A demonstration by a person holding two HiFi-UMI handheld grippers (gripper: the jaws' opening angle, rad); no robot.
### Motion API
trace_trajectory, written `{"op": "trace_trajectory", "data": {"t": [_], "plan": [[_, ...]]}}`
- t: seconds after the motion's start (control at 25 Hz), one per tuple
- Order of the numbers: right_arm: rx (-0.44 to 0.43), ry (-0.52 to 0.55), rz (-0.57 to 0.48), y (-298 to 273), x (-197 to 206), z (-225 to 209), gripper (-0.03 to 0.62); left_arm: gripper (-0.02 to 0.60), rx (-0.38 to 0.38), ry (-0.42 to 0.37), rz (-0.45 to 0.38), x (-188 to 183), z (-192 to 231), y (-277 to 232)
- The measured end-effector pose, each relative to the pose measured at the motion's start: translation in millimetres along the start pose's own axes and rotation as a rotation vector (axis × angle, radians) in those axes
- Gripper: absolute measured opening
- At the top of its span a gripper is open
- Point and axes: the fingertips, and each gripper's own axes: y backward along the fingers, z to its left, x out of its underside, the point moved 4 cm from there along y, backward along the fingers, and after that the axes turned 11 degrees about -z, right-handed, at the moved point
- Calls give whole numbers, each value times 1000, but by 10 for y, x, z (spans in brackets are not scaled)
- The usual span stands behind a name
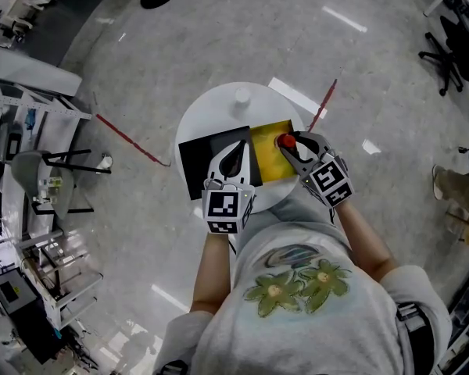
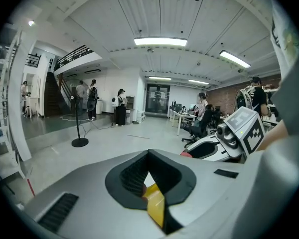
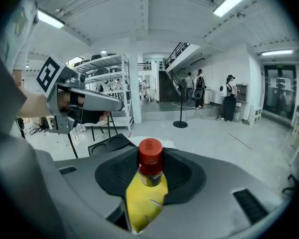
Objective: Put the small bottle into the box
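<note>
The right hand-held gripper (image 1: 291,144) is clamped on a red-capped bottle (image 3: 150,159). Both pads press on its sides and the cap stands clear above the jaws. From the head view, the bottle sits over the right edge of a yellow box (image 1: 267,161) on a round white worktop (image 1: 219,109). Whether it touches the box cannot be told. Yellow shows in the gap between the jaws below the cap. The left hand-held gripper (image 1: 236,148) lies just beside it, over the seam where the box meets a black tray (image 1: 203,162). Its jaw tips are drawn together. A strip of yellow is visible through the slit behind them, and no view shows plainly whether they pinch anything. The right gripper view shows two round recesses in the tray. A small white object (image 1: 241,95) stands apart at the far side of the worktop. Red tape lines (image 1: 129,139) cross the grey floor (image 1: 359,76) around it. In the background of both gripper views, several people (image 2: 92,99) stand in an open hall near a staircase and white shelving (image 3: 107,83).
</note>
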Motion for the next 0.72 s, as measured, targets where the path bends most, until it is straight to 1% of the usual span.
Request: {"op": "trace_trajectory", "data": {"t": [0.2,0.72], "plan": [[-10,-7,29,-71,95,6,145,3,-9,18,7,19,46,7],[-39,-13,93,-303,430,-25,144,3,-35,32,26,126,176,-32]]}}
